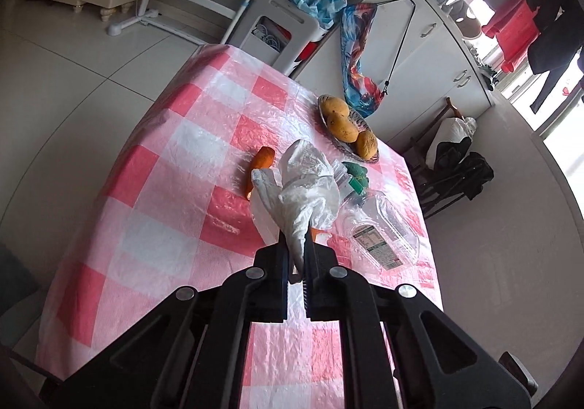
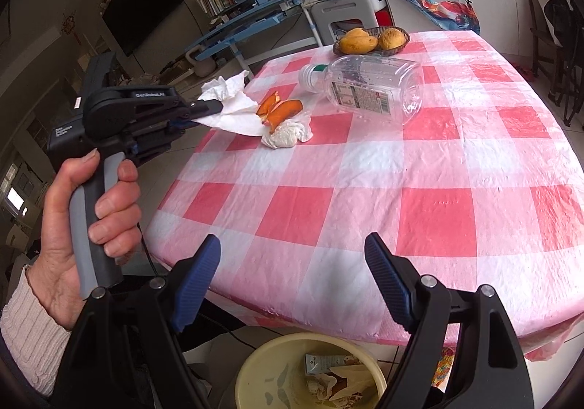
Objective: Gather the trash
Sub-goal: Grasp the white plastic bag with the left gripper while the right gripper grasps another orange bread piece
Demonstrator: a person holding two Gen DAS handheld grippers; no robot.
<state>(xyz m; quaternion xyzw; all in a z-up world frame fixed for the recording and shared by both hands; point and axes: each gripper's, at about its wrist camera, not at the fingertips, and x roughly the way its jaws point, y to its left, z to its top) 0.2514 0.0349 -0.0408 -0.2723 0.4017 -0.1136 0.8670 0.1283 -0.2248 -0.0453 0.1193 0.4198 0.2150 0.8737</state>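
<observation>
A white tissue (image 1: 303, 186) is pinched at one corner between the fingers of the left claw (image 1: 296, 255), which are closed tightly on it. In the right wrist view the same tissue (image 2: 233, 106) is seen lifted at the near-left edge of the worktop (image 2: 419, 190), with its far part still close to the orange peel (image 2: 279, 109); whether it touches the peel cannot be told. The left claw is carried by a hand (image 2: 84, 222) that is wrapped around a grey handle, and a cream knitted sleeve (image 2: 29, 321) is seen at the wrist. The claw is pointed downward toward the worktop.

The right claw (image 2: 292, 277) is held wide open with nothing between its blue pads (image 2: 197, 277), above the near edge of the worktop.

A second crumpled tissue (image 2: 286, 133) is seen under the peel in the right wrist view; in the left wrist view it is mostly hidden behind the held tissue. The peel (image 1: 261, 164) is partly covered there as well. An empty clear plastic bottle (image 2: 365, 87) is laid on its side beside the peel; the print on its label cannot be read.

A wicker basket (image 2: 398, 44) with yellow fruit (image 2: 356, 42) is placed at the far side of the worktop. A yellow bin (image 2: 255, 372) is standing on the floor below the near edge, partly cut off by the frame and the claw. Crumpled paper and a small wrapper are lying inside it.
</observation>
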